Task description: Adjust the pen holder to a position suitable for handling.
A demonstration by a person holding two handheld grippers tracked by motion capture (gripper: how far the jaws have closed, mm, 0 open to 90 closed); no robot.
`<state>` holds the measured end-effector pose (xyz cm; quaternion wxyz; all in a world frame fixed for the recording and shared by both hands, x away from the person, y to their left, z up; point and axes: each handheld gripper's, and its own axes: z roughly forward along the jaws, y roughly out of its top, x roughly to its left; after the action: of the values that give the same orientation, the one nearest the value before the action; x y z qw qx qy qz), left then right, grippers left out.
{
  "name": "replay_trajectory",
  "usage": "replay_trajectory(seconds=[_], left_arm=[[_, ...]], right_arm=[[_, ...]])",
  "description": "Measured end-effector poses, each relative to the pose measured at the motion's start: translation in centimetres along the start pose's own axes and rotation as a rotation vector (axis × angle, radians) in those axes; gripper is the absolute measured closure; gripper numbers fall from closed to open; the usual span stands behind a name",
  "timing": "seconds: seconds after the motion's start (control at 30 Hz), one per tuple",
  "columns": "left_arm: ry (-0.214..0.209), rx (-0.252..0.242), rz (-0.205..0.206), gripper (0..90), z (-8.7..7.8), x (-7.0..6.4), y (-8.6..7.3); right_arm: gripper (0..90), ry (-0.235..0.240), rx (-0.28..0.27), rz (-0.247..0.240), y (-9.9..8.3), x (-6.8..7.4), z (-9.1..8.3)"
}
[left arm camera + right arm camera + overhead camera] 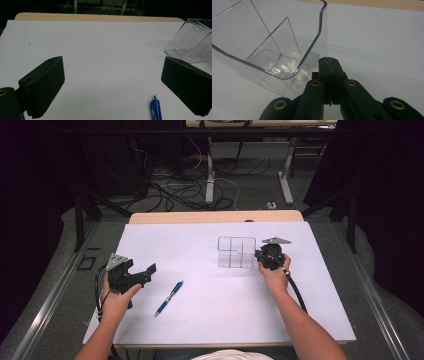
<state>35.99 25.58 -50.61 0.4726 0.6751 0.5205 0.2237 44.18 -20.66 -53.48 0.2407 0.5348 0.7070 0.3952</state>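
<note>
clear organizer (236,252): a see-through box with inner dividers, upright on the white table (200,320), in the far half and right of the middle, nearer the right edge than the left.
right gripper (262,256): just beside the organizer's right wall; in the right gripper view its jaws are pressed together at the clear wall (287,50), but whether the wall is pinched between them cannot be told.
right hand (274,276): wrapped round the gripper's body, cable trailing toward the near edge.
left gripper (150,270): near the left edge, well apart from the organizer, jaws spread wide with nothing between them.
left hand (116,301): holds that gripper from below.
blue pen (169,298): flat on the table between the grippers, near the left one, slanting from the near edge toward the organizer.
</note>
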Motion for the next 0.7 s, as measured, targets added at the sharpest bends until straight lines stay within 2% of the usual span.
replay_trajectory(seconds=[0.27, 0.47, 0.57, 0.7], left_arm=[[0.001, 0.003, 0.001, 4.8, 0.0, 0.1, 0.0], [0.002, 0.001, 0.000, 4.8, 0.0, 0.1, 0.0], [0.002, 0.002, -0.001, 4.8, 0.0, 0.1, 0.0], [0.002, 0.004, -0.002, 4.8, 0.1, 0.1, -0.1]], right_arm=[[90.0, 0.015, 0.005, -0.014, 0.4, 1.1, 0.8], [90.0, 0.031, 0.008, -0.001, 0.9, 1.6, 1.4], [90.0, 0.035, 0.014, -0.021, 1.0, 1.9, 1.6], [90.0, 0.047, 0.010, -0.013, 1.2, 2.2, 1.9]])
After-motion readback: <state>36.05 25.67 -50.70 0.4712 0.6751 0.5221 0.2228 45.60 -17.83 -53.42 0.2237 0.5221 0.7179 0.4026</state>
